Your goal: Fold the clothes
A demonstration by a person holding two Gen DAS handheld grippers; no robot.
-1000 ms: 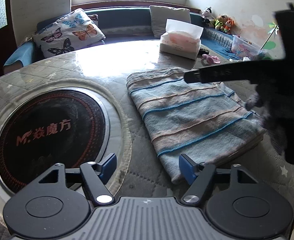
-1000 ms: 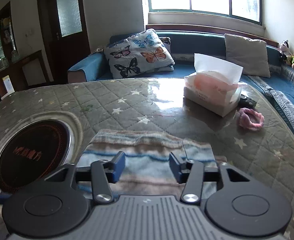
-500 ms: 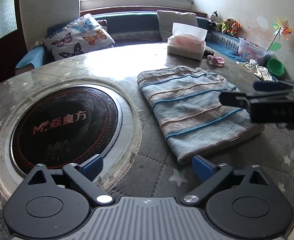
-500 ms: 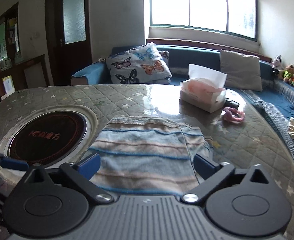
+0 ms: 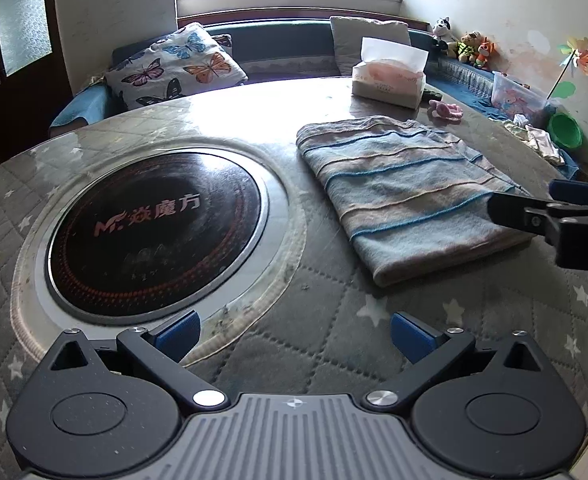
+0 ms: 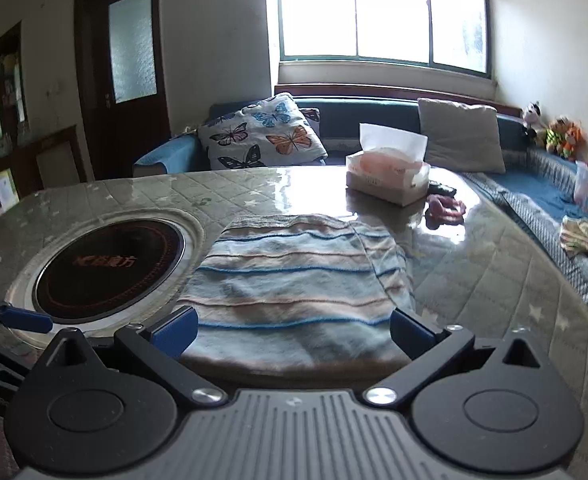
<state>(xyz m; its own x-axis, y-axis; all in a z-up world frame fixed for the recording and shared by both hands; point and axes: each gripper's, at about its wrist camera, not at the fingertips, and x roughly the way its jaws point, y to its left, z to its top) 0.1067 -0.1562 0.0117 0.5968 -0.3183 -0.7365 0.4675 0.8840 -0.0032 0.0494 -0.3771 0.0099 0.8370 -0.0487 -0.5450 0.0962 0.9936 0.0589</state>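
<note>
A folded blue and beige striped garment (image 5: 405,188) lies flat on the quilted table (image 5: 294,360); it also shows in the right wrist view (image 6: 294,284). My left gripper (image 5: 294,334) is open and empty, held above the table at the near edge, left of the garment. My right gripper (image 6: 292,330) is open and empty, above the garment's near edge. In the left wrist view the right gripper enters from the right, its fingers (image 5: 505,208) over the garment's right corner.
A round black cooktop (image 5: 154,232) is set in the table left of the garment. A tissue box (image 5: 389,80) and a pink scrunchie (image 5: 445,109) lie at the far side. A sofa with cushions (image 6: 262,136) runs behind. A green bowl (image 5: 565,130) sits at right.
Both grippers have opened wide and pulled back and up from the garment. The garment lies folded where it was.
</note>
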